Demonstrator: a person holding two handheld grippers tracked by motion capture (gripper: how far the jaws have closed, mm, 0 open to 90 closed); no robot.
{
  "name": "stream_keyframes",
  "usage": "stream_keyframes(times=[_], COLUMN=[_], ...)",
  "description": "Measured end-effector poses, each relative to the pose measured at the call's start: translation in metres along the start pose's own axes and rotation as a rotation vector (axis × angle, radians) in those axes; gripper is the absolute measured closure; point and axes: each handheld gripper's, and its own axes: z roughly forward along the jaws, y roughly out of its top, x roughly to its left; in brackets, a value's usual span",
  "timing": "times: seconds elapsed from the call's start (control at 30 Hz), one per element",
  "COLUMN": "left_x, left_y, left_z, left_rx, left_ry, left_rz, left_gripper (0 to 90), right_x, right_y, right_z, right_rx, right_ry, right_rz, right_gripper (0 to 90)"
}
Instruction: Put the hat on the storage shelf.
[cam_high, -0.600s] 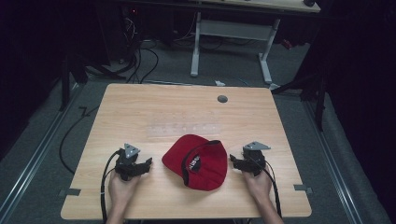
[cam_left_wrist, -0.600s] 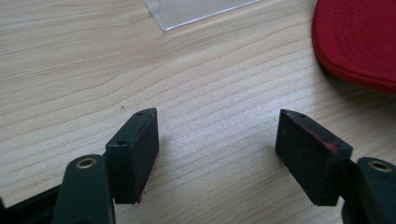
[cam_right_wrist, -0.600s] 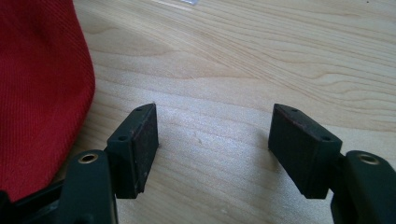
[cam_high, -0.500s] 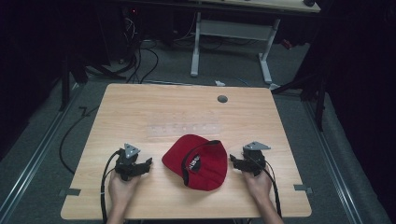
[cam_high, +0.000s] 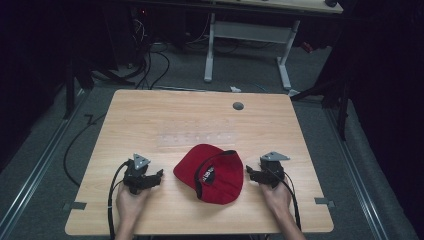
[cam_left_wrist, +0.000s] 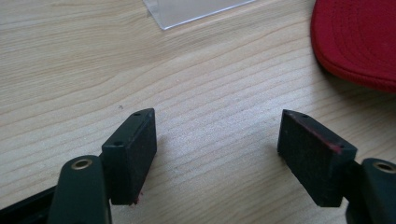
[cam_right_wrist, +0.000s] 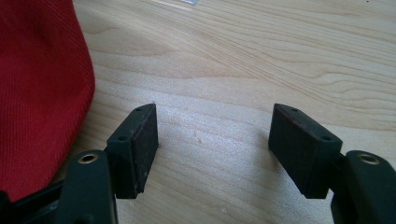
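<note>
A red baseball cap (cam_high: 212, 172) lies on the wooden table (cam_high: 200, 125) near its front edge, between my two hands. My left gripper (cam_high: 159, 176) rests on the table just left of the cap, jaws open with bare wood between them (cam_left_wrist: 217, 135). The cap's brim (cam_left_wrist: 359, 42) shows at the upper right of the left gripper view. My right gripper (cam_high: 248, 172) rests just right of the cap, jaws wide open and empty (cam_right_wrist: 212, 133). The cap's red fabric (cam_right_wrist: 42, 84) sits to the left of its jaws, apart from them.
A clear plastic sheet (cam_high: 195, 139) lies flat on the table behind the cap, its corner (cam_left_wrist: 196, 9) visible in the left gripper view. A grey cable grommet (cam_high: 238, 106) sits near the far edge. Cables and a desk frame (cam_high: 247, 45) stand on the floor beyond.
</note>
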Motion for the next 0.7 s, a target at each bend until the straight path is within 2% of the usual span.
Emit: stream_keyframes(times=[0.07, 0.17, 0.27, 0.53, 0.63, 0.7], left_x=[0.0, 0.0, 0.0, 0.0, 0.0, 0.0], left_y=[0.0, 0.0, 0.0, 0.0, 0.0, 0.0], left_z=[0.0, 0.0, 0.0, 0.0, 0.0, 0.0], left_rx=[0.0, 0.0, 0.0, 0.002, 0.002, 0.001], left_ry=[0.0, 0.0, 0.0, 0.0, 0.0, 0.0], left_rz=[0.0, 0.0, 0.0, 0.0, 0.0, 0.0], left_gripper=[28.5, 28.5, 28.5, 28.0, 27.9, 27.9], right_x=[0.0, -0.001, 0.001, -0.003, -0.004, -0.005], right_y=[0.0, -0.001, -0.002, -0.005, -0.006, -0.007], right_z=[0.0, -0.001, -0.002, -0.009, -0.012, -0.017], right_rx=[-0.001, -0.001, 0.003, 0.012, 0.009, -0.013], right_ry=[0.001, 0.001, -0.016, -0.024, -0.025, -0.019], right_rz=[0.0, 0.031, 0.018, 0.017, 0.013, 0.017], right_gripper=[33.3, 34.5, 35.7, 42.1, 42.8, 43.3])
